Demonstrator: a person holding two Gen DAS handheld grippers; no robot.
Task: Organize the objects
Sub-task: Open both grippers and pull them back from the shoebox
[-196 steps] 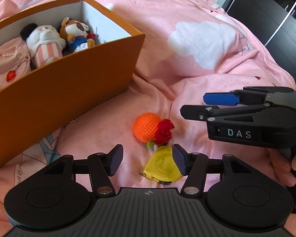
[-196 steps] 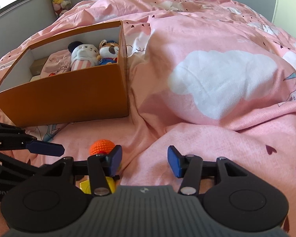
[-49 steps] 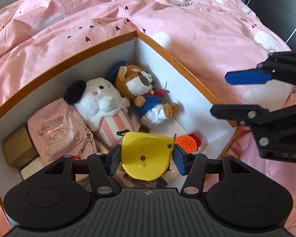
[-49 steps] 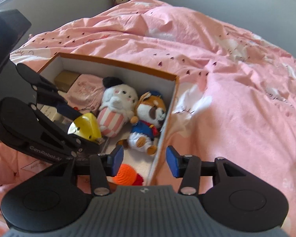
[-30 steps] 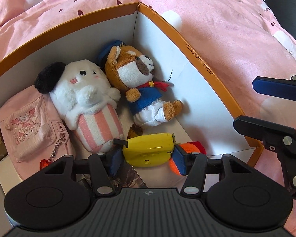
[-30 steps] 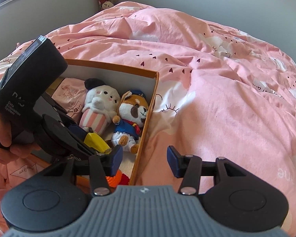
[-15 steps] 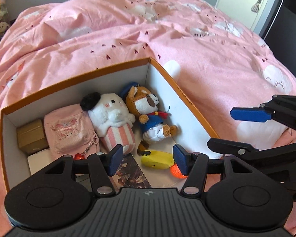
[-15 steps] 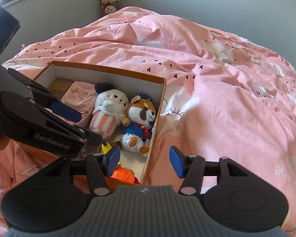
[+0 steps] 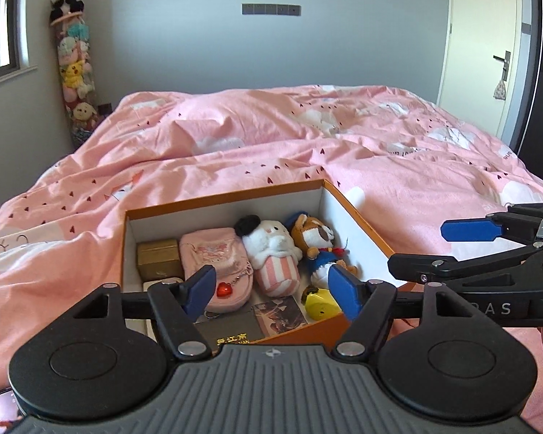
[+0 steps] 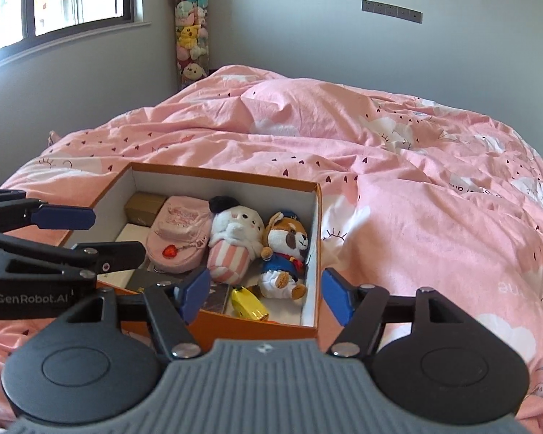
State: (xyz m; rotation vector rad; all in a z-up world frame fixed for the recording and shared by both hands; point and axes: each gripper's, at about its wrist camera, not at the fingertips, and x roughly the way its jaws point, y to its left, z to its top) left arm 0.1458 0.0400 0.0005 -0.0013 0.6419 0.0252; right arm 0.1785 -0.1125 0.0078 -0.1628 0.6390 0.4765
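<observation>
Left wrist view: the yellow tape measure (image 9: 320,303) lies inside the orange box (image 9: 358,217), at its near right corner, below both tongs. Left tongs (image 9: 271,289) and right tongs (image 10: 264,293) have just been opening, wide and empty.

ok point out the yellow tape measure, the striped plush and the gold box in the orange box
yellow tape measure (image 10: 247,305), right wrist view, on its yellow casing
striped plush (image 9: 273,244), left wrist view, on its white chest
gold box (image 9: 158,257), left wrist view, on its front face
</observation>
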